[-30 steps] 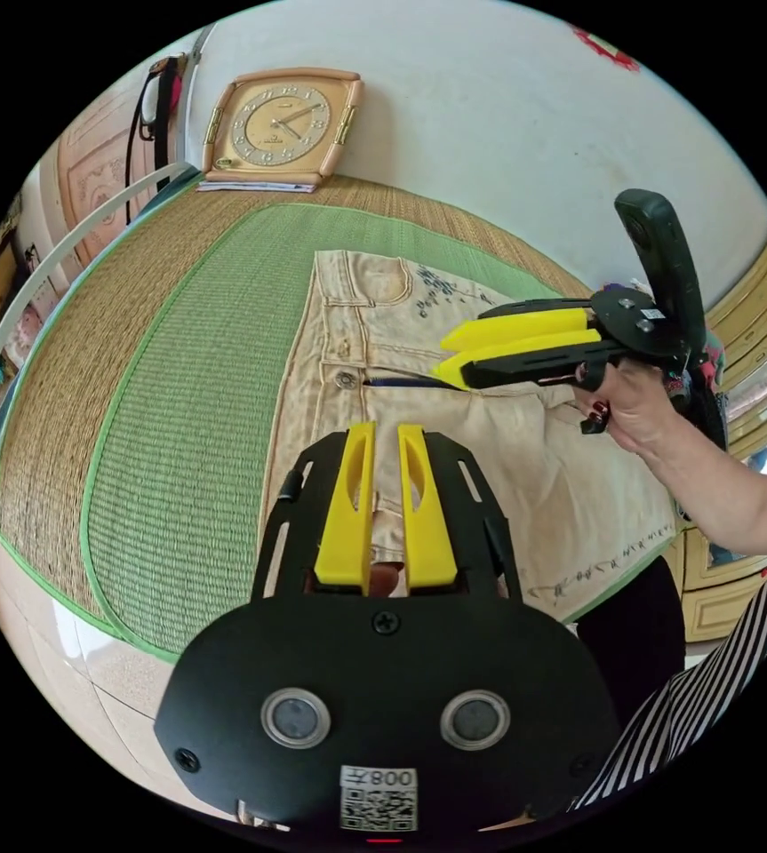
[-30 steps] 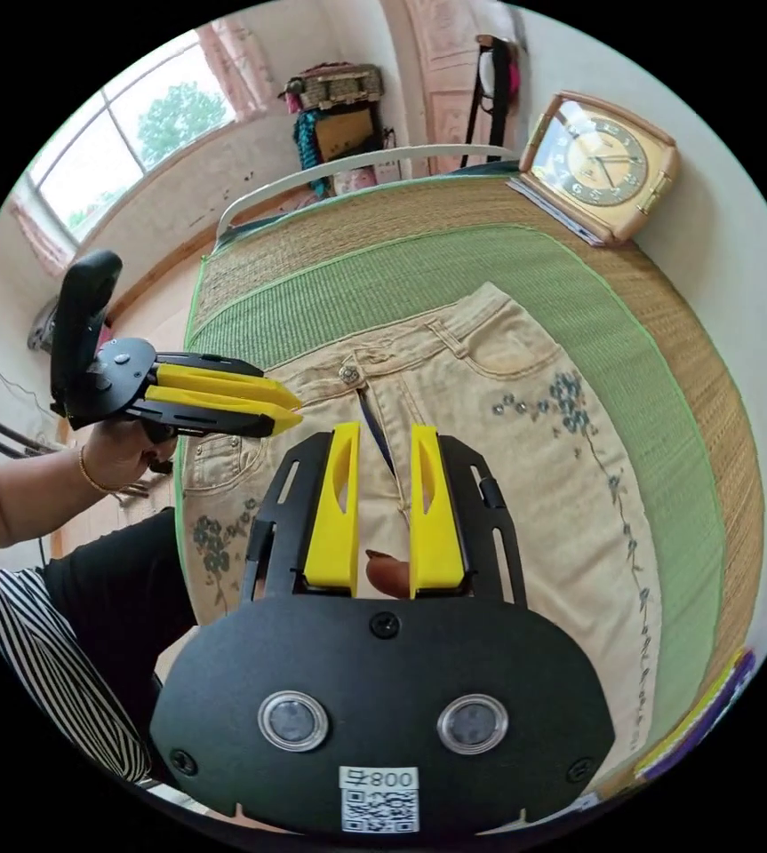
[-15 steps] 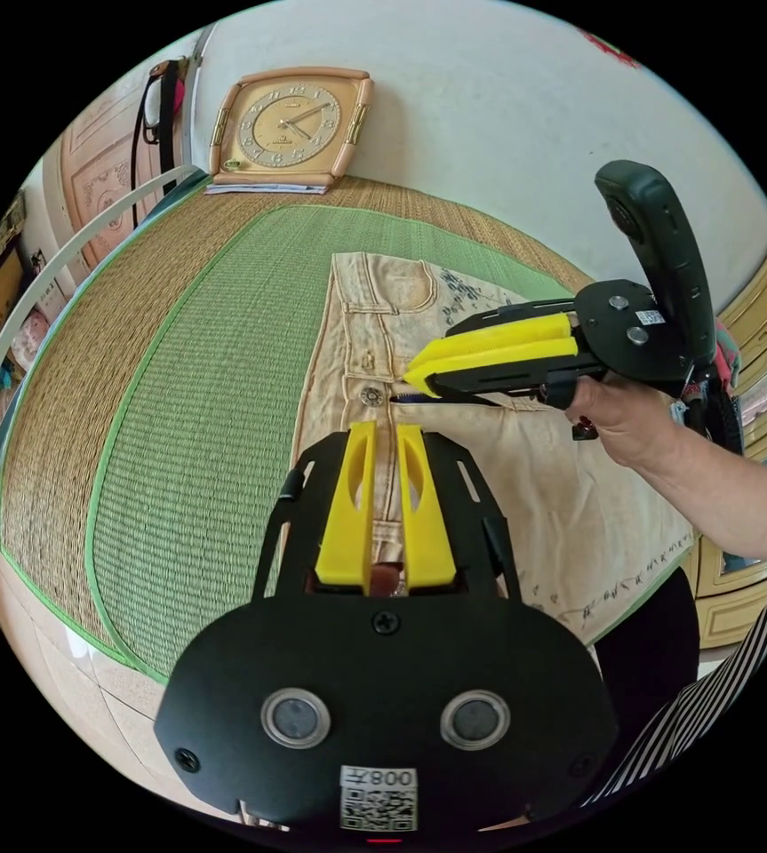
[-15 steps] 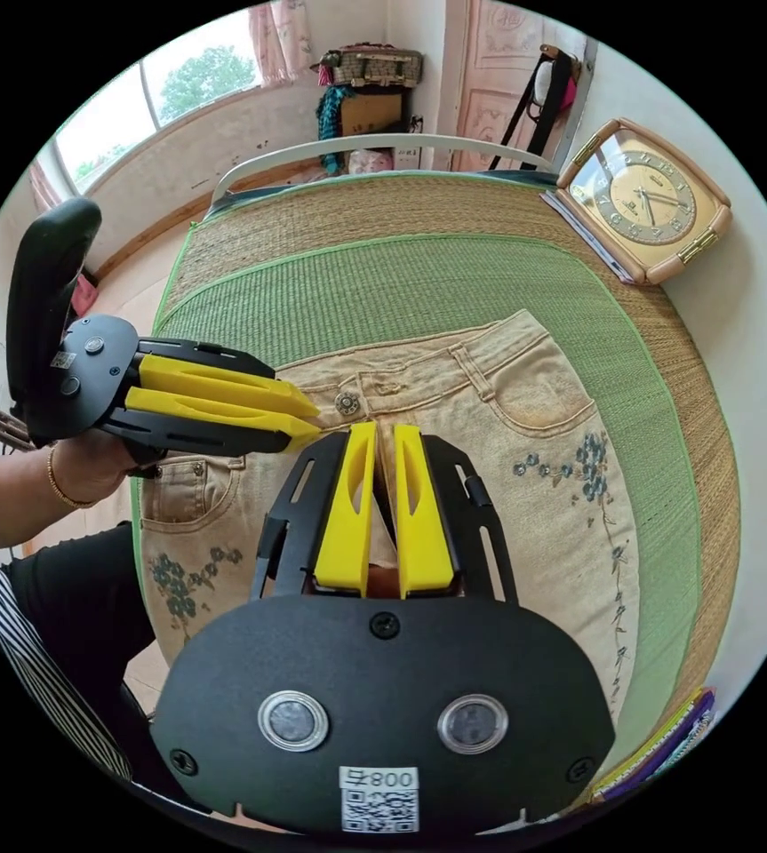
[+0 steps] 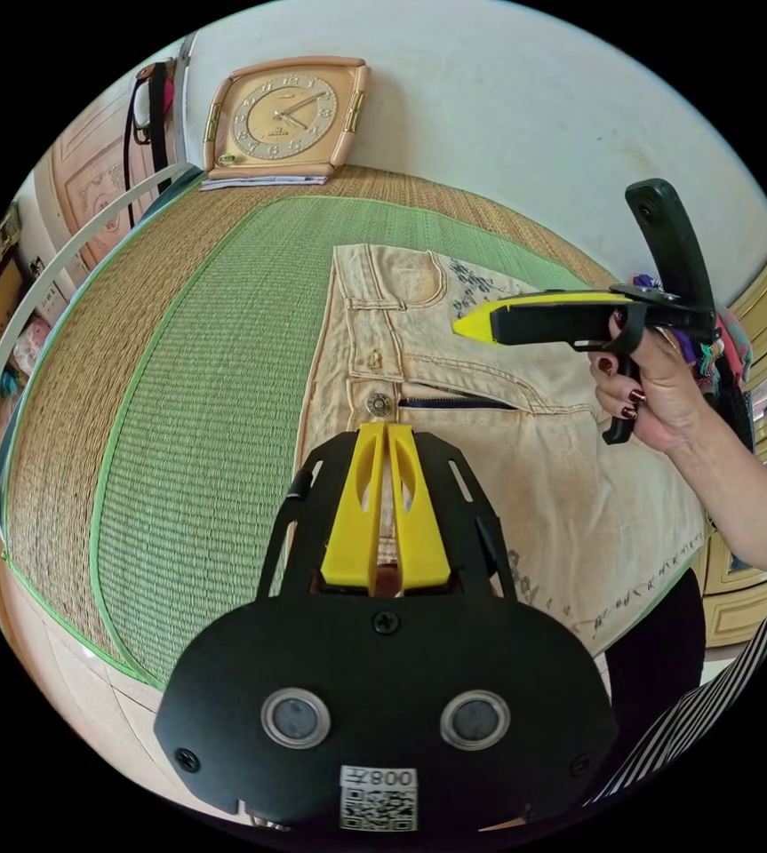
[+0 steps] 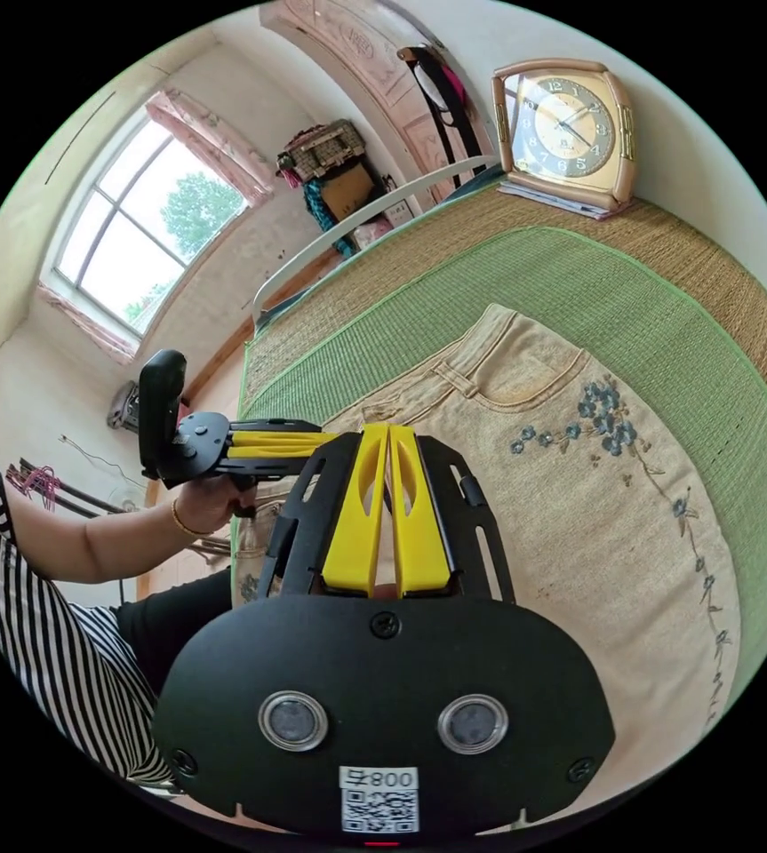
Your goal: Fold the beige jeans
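Since a second ago, both pairs of yellow jaws have come together: the left gripper (image 5: pixel 387 428) was slightly spread and now has its tips pressed together just short of the waistband button (image 5: pixel 380 405), and the right gripper (image 6: pixel 388 431), spread wider before, is likewise pressed together at the tips. The right gripper (image 5: pixel 472 325) has also rolled onto its side and lifted off the fly, hanging above the upper hip of the beige jeans (image 5: pixel 490 462). Whether either gripper has any denim between its jaws I cannot tell; the tips seem to pinch nothing.

The beige jeans (image 6: pixel 579 498) lie flat, front up, on the green mat (image 5: pixel 205 382) that covers the bed, waistband toward the mat's open side, fly unzipped and gaping, embroidered flowers running down one leg. A clock (image 5: pixel 283 115) leans against the wall at the bed's far end.

No fold appears to be made yet. The risk from here, as I judge it, is a grab that takes only the top layer at the waistband: the open fly lets the front panels part, so lifting one side could drag the panel askew and leave a crooked crease. Closed jaws pushed down on the cloth could also bunch it on the ribbed mat.
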A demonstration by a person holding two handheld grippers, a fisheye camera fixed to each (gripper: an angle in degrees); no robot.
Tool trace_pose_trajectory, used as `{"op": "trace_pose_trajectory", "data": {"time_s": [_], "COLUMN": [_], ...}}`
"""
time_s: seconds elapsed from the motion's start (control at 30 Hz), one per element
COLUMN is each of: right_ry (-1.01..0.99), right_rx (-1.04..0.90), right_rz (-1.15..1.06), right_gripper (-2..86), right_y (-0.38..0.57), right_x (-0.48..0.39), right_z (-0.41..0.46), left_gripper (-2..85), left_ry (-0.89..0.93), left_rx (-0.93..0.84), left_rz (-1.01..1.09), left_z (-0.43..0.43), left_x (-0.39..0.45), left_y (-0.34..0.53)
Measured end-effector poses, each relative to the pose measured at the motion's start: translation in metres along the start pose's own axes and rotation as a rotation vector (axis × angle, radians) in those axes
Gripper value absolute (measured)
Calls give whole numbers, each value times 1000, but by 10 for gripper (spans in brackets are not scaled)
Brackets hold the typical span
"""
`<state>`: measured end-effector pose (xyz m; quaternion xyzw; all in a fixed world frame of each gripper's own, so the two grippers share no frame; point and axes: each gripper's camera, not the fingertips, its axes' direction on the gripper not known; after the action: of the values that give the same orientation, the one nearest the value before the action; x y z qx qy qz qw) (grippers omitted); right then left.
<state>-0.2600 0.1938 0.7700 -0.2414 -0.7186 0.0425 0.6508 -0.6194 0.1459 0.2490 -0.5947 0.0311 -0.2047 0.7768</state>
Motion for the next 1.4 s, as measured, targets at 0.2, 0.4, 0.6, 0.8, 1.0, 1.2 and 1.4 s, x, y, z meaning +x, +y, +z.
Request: {"op": "trace_pose_trajectory", "data": {"time_s": [0.2,0.4,0.6,0.8,1.0,1.2,1.4], "right_ry": [146,347,392,259,21,23,91], "right_rx": [-101,-143,-120,-13,83,-25,-127], "right_rz": [-186,-249,-270,-139,-50,-153,-177], "right_gripper": [66,52,15,3,1,2,3], "right_y": [2,5,13,16,26,30,34], "right_x": [-25,-32,-30,0,32,23,24], "right_z": [33,56,55,25,-7,5,28], "left_gripper": [2,2,2,2,1,1,1], "left_ry": [22,13,26,26,24,70,55], "left_rx": [6,5,0,-1,-7,4,91], "left_rz": [-16,-10,-12,-7,2,-29,-92], "left_z": [-9,-16,-21,-25,-29,-33,-53], "left_x": [-3,-3,-5,-6,-7,-15,-22], "left_y": [1,-1,-5,-9,-18,-21,-19]}}
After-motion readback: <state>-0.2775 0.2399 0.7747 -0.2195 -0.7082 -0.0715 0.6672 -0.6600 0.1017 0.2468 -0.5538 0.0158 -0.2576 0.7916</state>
